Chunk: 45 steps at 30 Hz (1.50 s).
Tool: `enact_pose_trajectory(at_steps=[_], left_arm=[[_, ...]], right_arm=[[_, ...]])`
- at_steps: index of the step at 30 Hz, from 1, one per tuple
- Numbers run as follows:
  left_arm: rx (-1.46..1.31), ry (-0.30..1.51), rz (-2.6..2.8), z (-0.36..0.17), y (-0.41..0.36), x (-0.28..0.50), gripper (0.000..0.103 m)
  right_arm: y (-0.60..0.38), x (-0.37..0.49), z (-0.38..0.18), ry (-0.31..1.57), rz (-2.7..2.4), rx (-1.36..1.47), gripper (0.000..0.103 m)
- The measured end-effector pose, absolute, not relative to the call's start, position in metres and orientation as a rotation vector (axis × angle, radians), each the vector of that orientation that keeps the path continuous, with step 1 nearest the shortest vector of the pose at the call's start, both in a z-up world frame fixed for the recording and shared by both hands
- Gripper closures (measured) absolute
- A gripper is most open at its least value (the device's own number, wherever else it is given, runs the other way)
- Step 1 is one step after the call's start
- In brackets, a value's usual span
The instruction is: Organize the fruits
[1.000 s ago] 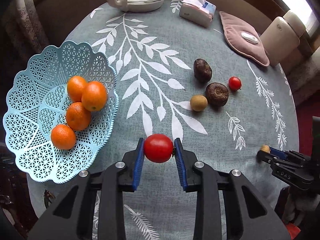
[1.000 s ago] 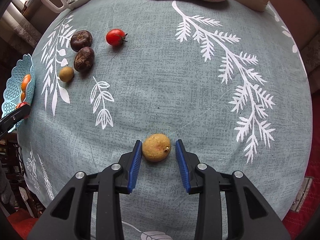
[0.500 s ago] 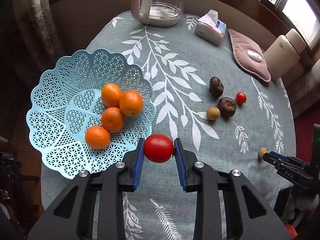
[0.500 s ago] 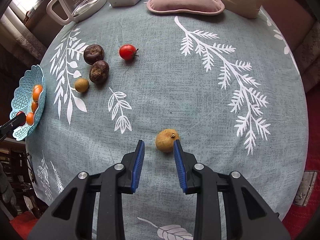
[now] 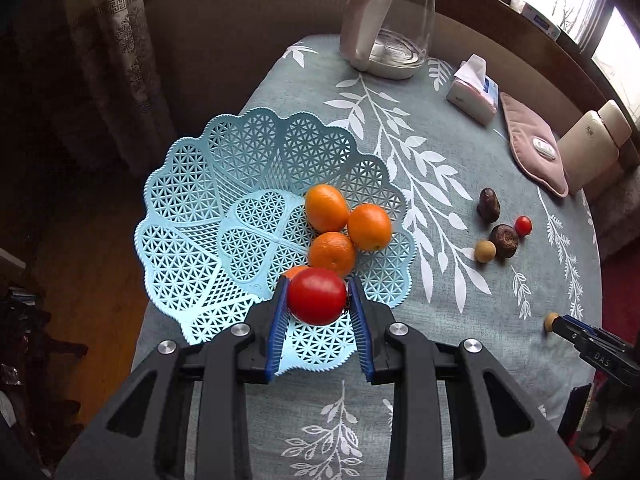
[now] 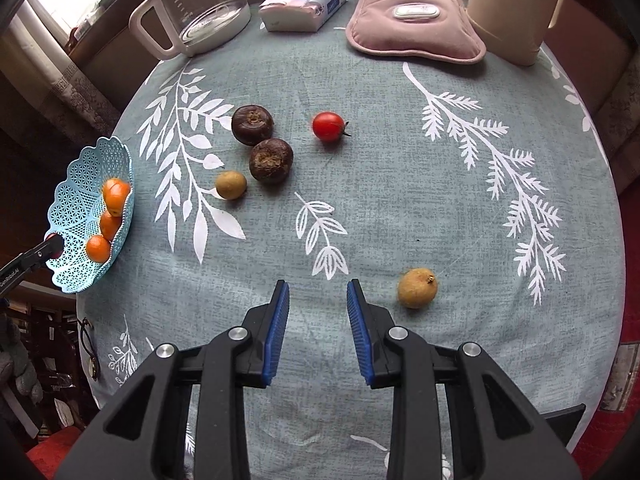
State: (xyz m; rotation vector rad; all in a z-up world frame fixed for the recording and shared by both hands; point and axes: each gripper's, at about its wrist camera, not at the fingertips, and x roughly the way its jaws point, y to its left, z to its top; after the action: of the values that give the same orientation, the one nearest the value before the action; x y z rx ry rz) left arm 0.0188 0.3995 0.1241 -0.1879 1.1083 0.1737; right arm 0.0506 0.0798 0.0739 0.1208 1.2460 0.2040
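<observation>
My left gripper [image 5: 318,298] is shut on a red tomato [image 5: 317,295], held over the near rim of the light blue lattice basket [image 5: 200,216]. Several oranges [image 5: 370,226] lie in the basket; one is partly hidden behind the tomato. My right gripper [image 6: 318,306] stands open over bare cloth, with nothing between its fingers. A tan longan [image 6: 417,287] rests on the table just right of its right finger. Further back lie two dark brown fruits [image 6: 271,160], a second small longan [image 6: 231,185] and a cherry tomato [image 6: 328,126].
At the table's far side stand a glass kettle [image 6: 200,4], a tissue pack [image 6: 302,2], a pink heat pad [image 6: 414,24] and a cream jug [image 6: 516,8]. The basket [image 6: 90,216] sits at the table's left edge. Glasses [image 6: 86,344] lie near the front left edge.
My left gripper carried the tomato left and over the basket's near rim. My right gripper rose and drew back to the left, leaving the longan on the table to its right.
</observation>
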Motion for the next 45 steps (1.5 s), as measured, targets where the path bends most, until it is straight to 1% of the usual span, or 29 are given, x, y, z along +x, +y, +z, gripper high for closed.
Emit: enact_pose_trajectory(at_steps=[5,7,10,17,18,22,23,30,34,35,36,37,39,40,44,45], left_arm=[[-0.195,1.108,0.189,0.125,0.419,0.019,0.072],[-0.217,1.114,0.194,0.123,0.429,0.02,0.069],[-0.225,1.109,0.197,0.123,0.441,0.02,0.066],[-0.231,1.096,0.183,0.126,0.461,0.023,0.065],[-0.231,1.096,0.18,0.126,0.463,0.024,0.064],[-0.219,1.084,0.17,0.128,0.469,0.024,0.05],[-0.216,1.081,0.166,0.128,0.47,0.025,0.048],[-0.22,1.083,0.152,0.13,0.48,0.023,0.047],[-0.225,1.091,0.156,0.128,0.489,0.02,0.047],[-0.227,1.092,0.158,0.127,0.491,0.02,0.046],[-0.228,1.092,0.163,0.126,0.494,0.02,0.041],[-0.23,1.093,0.171,0.125,0.495,0.019,0.033],[-0.241,1.1,0.18,0.122,0.498,0.021,0.029],[-0.245,1.105,0.178,0.121,0.498,0.022,0.029],[-0.237,1.109,0.155,0.119,0.491,0.03,0.029],[-0.228,1.106,0.156,0.12,0.488,0.032,0.026]], right_arm=[[0.099,0.051,0.081,1.228,0.214,0.123,0.073],[0.105,0.05,0.083,1.222,0.217,0.123,0.073],[0.117,0.051,0.086,1.211,0.222,0.121,0.073],[0.143,0.053,0.092,1.193,0.233,0.114,0.073],[0.146,0.053,0.093,1.192,0.236,0.113,0.073],[0.161,0.054,0.098,1.186,0.253,0.108,0.073],[0.165,0.055,0.099,1.187,0.261,0.112,0.073],[0.201,0.058,0.105,1.177,0.32,0.085,0.073],[0.202,0.058,0.092,1.201,0.274,0.082,0.071],[0.198,0.058,0.087,1.216,0.253,0.096,0.071],[0.192,0.059,0.082,1.227,0.226,0.108,0.071],[0.185,0.058,0.079,1.233,0.192,0.113,0.07],[0.168,0.056,0.073,1.23,0.117,0.128,0.057],[0.157,0.055,0.072,1.227,0.075,0.136,0.056],[0.113,0.047,0.063,1.234,-0.096,0.149,0.055],[0.102,0.045,0.06,1.236,-0.133,0.148,0.055]])
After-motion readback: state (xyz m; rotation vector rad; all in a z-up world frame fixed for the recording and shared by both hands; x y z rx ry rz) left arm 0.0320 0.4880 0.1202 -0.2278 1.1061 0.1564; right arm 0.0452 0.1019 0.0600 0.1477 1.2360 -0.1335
